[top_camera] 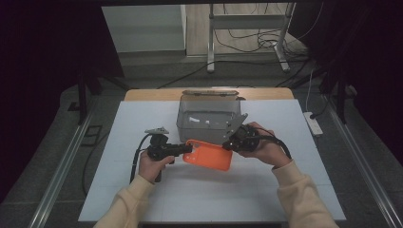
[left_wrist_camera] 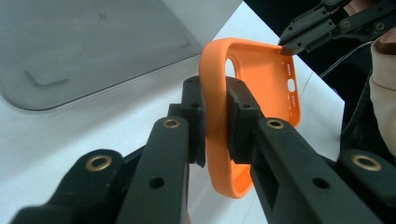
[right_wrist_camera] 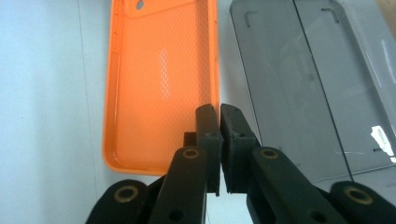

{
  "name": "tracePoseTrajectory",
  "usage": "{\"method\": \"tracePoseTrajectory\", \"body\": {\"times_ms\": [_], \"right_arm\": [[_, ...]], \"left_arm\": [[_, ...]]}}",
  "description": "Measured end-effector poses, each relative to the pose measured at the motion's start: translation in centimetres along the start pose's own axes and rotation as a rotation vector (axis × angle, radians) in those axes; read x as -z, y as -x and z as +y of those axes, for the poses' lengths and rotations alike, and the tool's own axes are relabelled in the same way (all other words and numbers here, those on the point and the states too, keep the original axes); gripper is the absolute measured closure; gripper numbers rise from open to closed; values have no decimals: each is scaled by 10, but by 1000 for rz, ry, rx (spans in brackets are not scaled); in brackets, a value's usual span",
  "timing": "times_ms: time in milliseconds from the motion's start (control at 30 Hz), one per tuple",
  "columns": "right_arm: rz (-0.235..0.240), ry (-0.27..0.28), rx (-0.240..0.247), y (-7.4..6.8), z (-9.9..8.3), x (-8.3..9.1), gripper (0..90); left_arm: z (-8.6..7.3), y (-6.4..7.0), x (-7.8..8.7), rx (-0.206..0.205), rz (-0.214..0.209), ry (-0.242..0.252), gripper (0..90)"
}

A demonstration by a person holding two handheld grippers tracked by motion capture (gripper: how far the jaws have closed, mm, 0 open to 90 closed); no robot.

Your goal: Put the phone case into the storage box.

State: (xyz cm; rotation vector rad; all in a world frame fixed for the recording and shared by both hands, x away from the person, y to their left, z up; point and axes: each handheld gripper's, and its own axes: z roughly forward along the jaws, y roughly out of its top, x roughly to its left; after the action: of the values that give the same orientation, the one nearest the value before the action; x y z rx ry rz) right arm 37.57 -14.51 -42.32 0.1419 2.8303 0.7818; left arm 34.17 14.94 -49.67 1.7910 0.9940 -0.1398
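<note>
Handling of a soft orange silicone phone case (top_camera: 209, 156), held above mid-tabletop (top_camera: 142, 118) before a grey translucent plastic box (top_camera: 206, 116). Left gripper (left_wrist_camera: 215, 122) fingers clench its rim; right gripper (right_wrist_camera: 219, 140) fingers, nearly closed, appear to pinch its opposite edge. Judged mid-task: case lifted, not yet placed. Left gripper view reveals port cut-outs; right gripper view the dimpled interior.
</note>
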Motion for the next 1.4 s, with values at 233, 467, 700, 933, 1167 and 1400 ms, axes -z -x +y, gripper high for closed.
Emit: {"method": "tracePoseTrajectory", "body": {"times_ms": [233, 467, 700, 933, 1167, 1400], "right_arm": [[9, -2, -5, 0, 0, -3, 859], [13, 0, -12, -1, 0, -4, 856], [11, 16, -29, -1, 1, -3, 847], [2, 45, -47, -2, 3, -1, 818], [-4, 104, -133, -1, 4, 2, 536], [92, 189, -275, 4, -9, 5, 285]], "left_arm": [[0, 5, 3, -15, 23, 19, 808], [0, 7, 5, -22, 31, 28, 809], [1, 9, 9, -27, 46, 52, 810], [2, 11, 14, -30, 63, 77, 811], [3, 15, 17, -44, 62, 89, 814], [2, 16, 22, -78, 88, 93, 814]]}}
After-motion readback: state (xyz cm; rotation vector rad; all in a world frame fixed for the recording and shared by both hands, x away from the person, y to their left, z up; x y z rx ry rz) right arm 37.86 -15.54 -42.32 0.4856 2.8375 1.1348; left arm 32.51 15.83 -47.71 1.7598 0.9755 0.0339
